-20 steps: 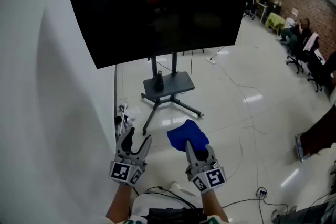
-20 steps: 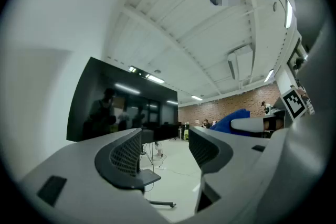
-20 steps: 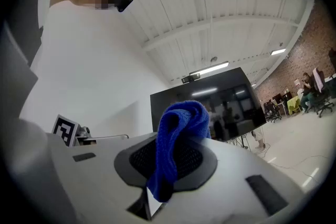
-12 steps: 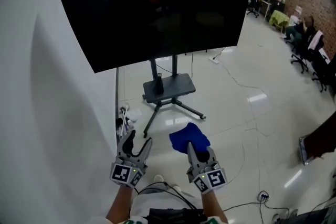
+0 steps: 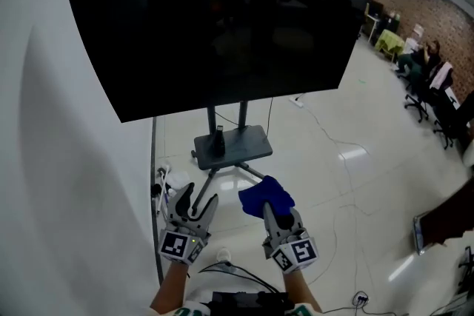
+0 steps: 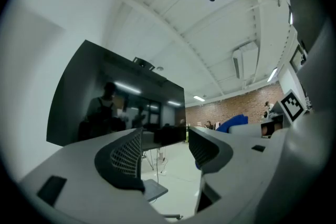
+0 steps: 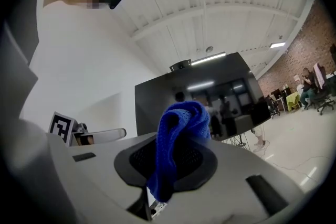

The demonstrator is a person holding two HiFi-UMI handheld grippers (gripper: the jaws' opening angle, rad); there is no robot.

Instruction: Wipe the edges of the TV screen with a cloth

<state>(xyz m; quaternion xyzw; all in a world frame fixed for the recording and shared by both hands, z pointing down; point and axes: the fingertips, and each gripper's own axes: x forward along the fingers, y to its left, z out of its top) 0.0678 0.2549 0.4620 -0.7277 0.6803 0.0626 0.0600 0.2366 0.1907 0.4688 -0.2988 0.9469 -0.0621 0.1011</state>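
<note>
Wall (image 5: 59,181): white, running along the left of the TV screen (image 5: 215,26).
Left tongs (image 5: 197,192): held low beneath the TV screen's lower edge, jaws spread, nothing between them.
TV screen: large, dark, above and ahead of both tongs, well apart from them.
Stand (image 5: 233,148): dark base on the floor under the TV screen's middle.
Right tongs (image 5: 271,211): beside the left tongs, below the TV screen, jaws pinching the blue cloth (image 5: 265,192).
Blue cloth: bunched, sticking out past the jaw tips, clear of the TV screen.
Office chairs (image 5: 437,85): far right of the TV screen, by a brick wall.
</note>
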